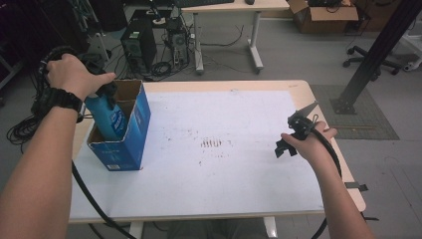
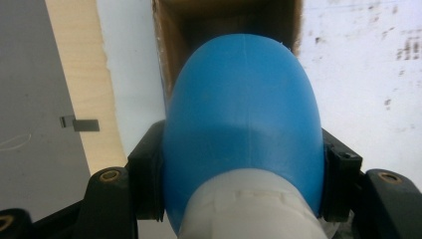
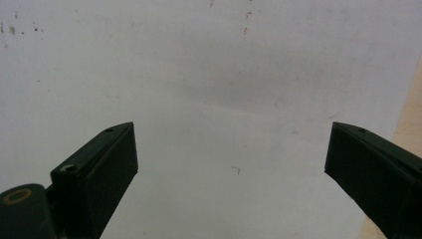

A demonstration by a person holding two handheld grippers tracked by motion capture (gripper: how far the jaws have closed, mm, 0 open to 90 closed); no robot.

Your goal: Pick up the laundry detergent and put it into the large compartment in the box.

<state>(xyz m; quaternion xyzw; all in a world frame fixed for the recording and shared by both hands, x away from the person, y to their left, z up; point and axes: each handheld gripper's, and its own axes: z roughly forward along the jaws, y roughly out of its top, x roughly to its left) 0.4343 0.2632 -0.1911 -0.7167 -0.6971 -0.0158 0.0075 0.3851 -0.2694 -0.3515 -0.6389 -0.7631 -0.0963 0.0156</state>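
A blue bottle point(image 1: 110, 119) with a pale cap end stands partly inside an open blue cardboard box point(image 1: 130, 134) at the table's left side. My left gripper point(image 1: 102, 92) is shut on the bottle's upper part, right above the box. In the left gripper view the blue bottle point(image 2: 244, 119) bulges between both black jaws, its far end lowered into the brown inside of the box point(image 2: 219, 20). My right gripper point(image 1: 288, 142) hovers over the table's right side, open, with nothing between its jaws point(image 3: 231, 164).
The white mat point(image 1: 224, 149) covers most of the wooden table point(image 1: 298, 87) and carries dark smudges in the middle. Computer towers point(image 1: 139, 47), cables and another desk point(image 1: 234, 7) stand on the floor beyond. A black post point(image 1: 370, 55) rises at the right.
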